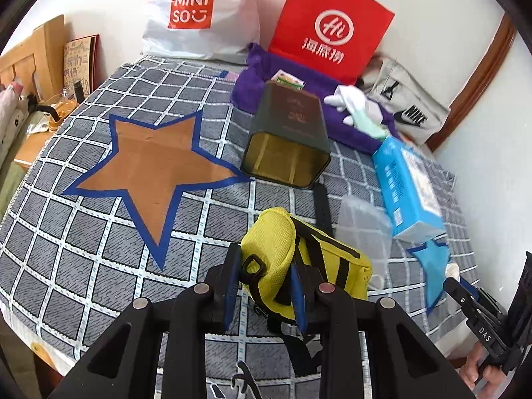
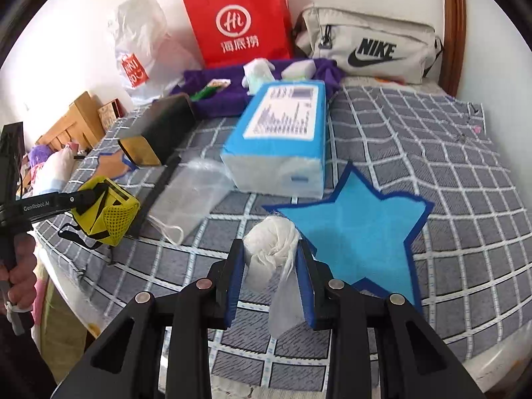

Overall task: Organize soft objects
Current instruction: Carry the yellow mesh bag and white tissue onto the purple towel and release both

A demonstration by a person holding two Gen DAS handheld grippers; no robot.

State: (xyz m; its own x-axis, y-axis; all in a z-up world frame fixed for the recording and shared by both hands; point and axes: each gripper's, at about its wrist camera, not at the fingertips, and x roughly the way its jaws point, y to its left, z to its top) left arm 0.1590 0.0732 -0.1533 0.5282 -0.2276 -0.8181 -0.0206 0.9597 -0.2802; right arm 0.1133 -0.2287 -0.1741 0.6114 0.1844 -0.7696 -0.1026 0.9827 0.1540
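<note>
Left claw [image 1: 266, 286] clenched on yellow mesh pouch [image 1: 276, 252], above the bed [image 1: 83, 266]; right claw [image 2: 271, 276] grips white cloth wad [image 2: 271, 239] beside blue star [image 2: 359, 232]; blue tissue pack [image 2: 282, 139], dark tin [image 1: 286, 146] crowd ahead; brown star [image 1: 156, 163] full only leftward.

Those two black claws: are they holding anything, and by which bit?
Both. The left gripper pinches the yellow mesh pouch at its near end. The right gripper clamps a rolled white cloth across its middle.
</note>
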